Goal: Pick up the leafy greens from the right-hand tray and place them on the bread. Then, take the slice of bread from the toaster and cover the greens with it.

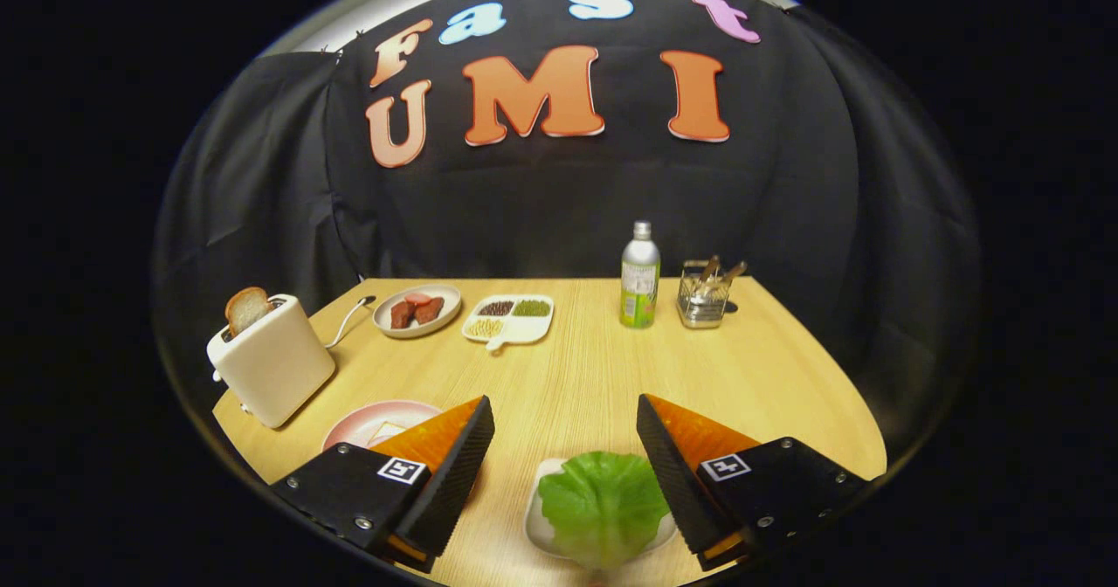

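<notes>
A green lettuce leaf [603, 506] lies on a small white tray [535, 517] on the wooden table, low between my two fingers and closer to the right one. My gripper [565, 412] is open and hangs above the leaf without touching it. Left of the left finger sits a pink plate [371, 421] with a pale slice of bread [386, 432] on it, partly hidden by that finger. Farther left stands a cream toaster [272, 362] with a browned slice of bread [246, 308] sticking up from its slot.
Beyond the fingers, at the table's back, are a plate of red meat pieces [417, 310], a white divided dish of beans [509, 319], a green-labelled bottle [639, 278] and a wire holder [704, 297]. The toaster's cord [349, 318] trails toward the meat plate.
</notes>
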{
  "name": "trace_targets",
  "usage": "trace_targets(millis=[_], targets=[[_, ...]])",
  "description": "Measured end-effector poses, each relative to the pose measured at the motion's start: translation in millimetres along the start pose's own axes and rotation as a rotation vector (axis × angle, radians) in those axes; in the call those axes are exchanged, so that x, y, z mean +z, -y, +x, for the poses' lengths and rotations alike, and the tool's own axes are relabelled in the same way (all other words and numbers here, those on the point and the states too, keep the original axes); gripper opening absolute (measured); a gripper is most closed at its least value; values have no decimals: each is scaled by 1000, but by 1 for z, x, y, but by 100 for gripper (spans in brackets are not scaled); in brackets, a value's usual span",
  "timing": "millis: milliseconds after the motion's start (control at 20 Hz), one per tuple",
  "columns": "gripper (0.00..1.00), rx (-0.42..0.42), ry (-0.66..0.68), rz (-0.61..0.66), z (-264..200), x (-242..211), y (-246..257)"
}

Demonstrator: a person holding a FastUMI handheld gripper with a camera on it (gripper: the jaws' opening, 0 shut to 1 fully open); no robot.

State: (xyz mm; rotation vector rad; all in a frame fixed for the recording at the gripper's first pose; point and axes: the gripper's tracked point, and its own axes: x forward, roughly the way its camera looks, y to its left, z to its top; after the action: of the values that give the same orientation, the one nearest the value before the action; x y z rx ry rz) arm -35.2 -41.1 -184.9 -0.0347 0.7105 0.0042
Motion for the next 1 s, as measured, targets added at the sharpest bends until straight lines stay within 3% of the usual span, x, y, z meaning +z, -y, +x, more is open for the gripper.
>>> trace_targets(millis=[250,600,1000], targets=[[97,-36,-171,-34,6,-38,14],[92,46,-333,-1,9,-67,2],[89,-17,-468,-26,19,-101,22]])
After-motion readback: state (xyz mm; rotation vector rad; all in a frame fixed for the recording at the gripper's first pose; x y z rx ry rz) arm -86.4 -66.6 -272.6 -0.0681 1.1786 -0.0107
